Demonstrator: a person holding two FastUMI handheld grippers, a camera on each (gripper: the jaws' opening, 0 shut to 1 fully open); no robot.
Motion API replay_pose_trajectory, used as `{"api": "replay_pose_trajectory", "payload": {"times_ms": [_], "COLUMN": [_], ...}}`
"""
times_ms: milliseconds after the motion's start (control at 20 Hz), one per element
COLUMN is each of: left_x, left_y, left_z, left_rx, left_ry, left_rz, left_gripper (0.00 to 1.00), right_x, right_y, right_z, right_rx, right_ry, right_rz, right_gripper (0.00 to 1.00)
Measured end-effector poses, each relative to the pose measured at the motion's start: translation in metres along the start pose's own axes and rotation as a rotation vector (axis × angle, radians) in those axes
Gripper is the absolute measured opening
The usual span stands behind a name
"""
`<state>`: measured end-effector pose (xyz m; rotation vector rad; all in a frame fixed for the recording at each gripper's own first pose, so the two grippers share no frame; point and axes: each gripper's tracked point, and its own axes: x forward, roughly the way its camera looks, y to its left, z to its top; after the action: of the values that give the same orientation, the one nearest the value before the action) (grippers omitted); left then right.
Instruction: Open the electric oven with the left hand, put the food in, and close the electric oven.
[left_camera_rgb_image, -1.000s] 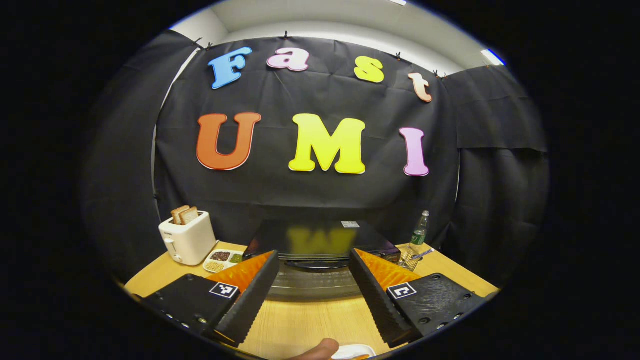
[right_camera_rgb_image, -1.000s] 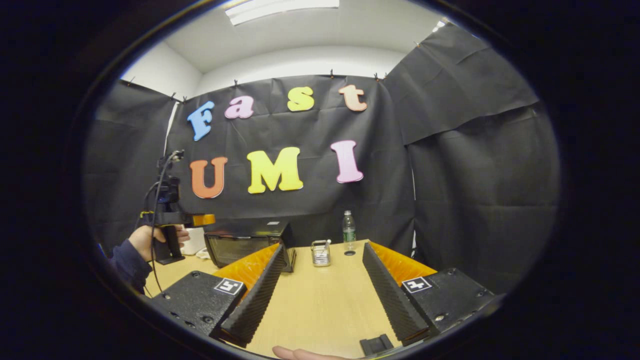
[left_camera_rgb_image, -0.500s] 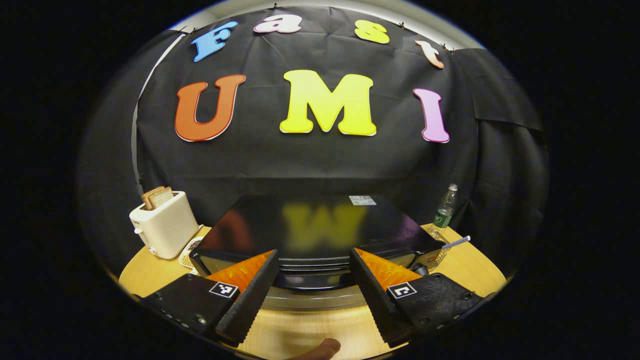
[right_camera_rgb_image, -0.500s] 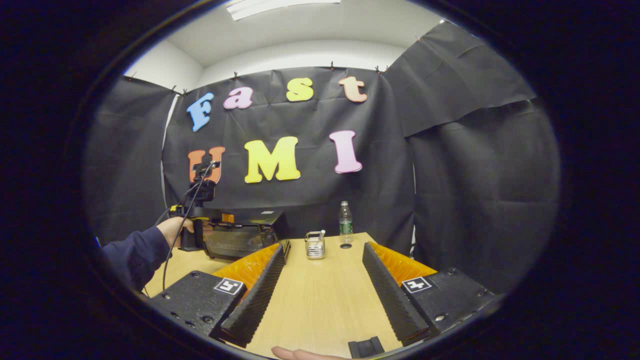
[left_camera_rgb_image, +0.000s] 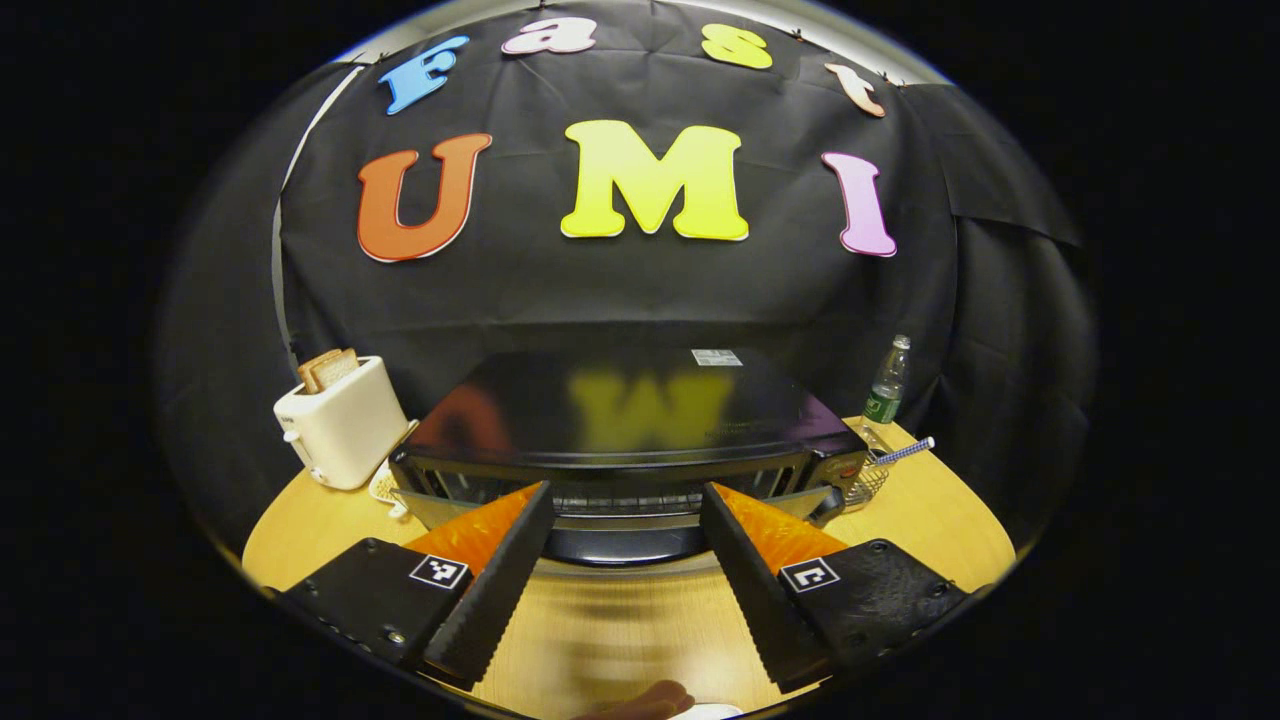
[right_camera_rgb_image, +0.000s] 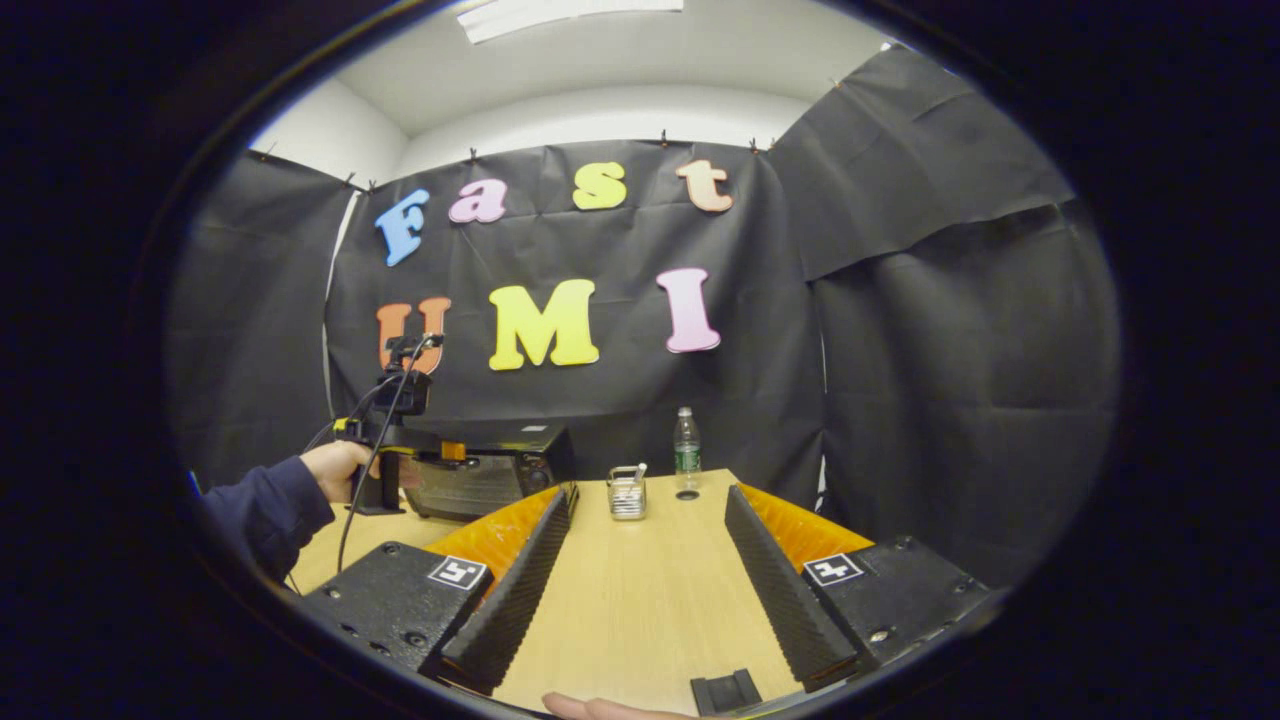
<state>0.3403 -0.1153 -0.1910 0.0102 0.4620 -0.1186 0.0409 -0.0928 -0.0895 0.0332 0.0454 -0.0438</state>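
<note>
Left gripper (left_camera_rgb_image: 620, 560) is spread wide, nothing between the fingers — it sits right at the front of the oven (left_camera_rgb_image: 630, 440), with the oven's dark handle (left_camera_rgb_image: 620, 545) in the gap between the two fingers. Can't tell if either finger touches the handle. Oven door looks cracked at the top: rack bars are visible just under the oven's top edge. The oven stands at the back of the wooden table (left_camera_rgb_image: 930, 500), against the booth wall.

Left of the oven: a white toaster (left_camera_rgb_image: 345, 420) with bread slices sticking up. Right of the oven: a small wire basket (left_camera_rgb_image: 868, 480) with a striped straw, then a plastic bottle (left_camera_rgb_image: 887, 382) behind it.

Right gripper (right_camera_rgb_image: 640, 580) is also wide open and empty — held over bare table, well in front of and to the right of the oven (right_camera_rgb_image: 490, 470). From there, a hand (right_camera_rgb_image: 335, 468) in a dark sleeve holds the left gripper (right_camera_rgb_image: 445, 452) up to the oven's front. Basket (right_camera_rgb_image: 627, 492) and bottle (right_camera_rgb_image: 686, 452) stand right of the oven.
</note>
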Motion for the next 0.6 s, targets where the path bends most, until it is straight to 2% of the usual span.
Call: {"api": "replay_pose_trajectory", "payload": {"times_ms": [350,600], "left_x": [-0.047,-0.058], "left_y": [-0.005,-0.008], "left_z": [-0.066,-0.105], "left_rx": [0.002,-0.010], "left_ry": [0.038,0.035], "left_rz": [0.005,-0.006], "left_gripper": [0.98,0.97], "right_x": [-0.027,-0.027], "right_y": [0.018,0.033], "right_z": [0.012,0.009], "right_rx": [-0.013,-0.030], "right_ry": [-0.015,-0.007], "right_rz": [0.014,0.032], "right_gripper": [0.96,0.96]}}
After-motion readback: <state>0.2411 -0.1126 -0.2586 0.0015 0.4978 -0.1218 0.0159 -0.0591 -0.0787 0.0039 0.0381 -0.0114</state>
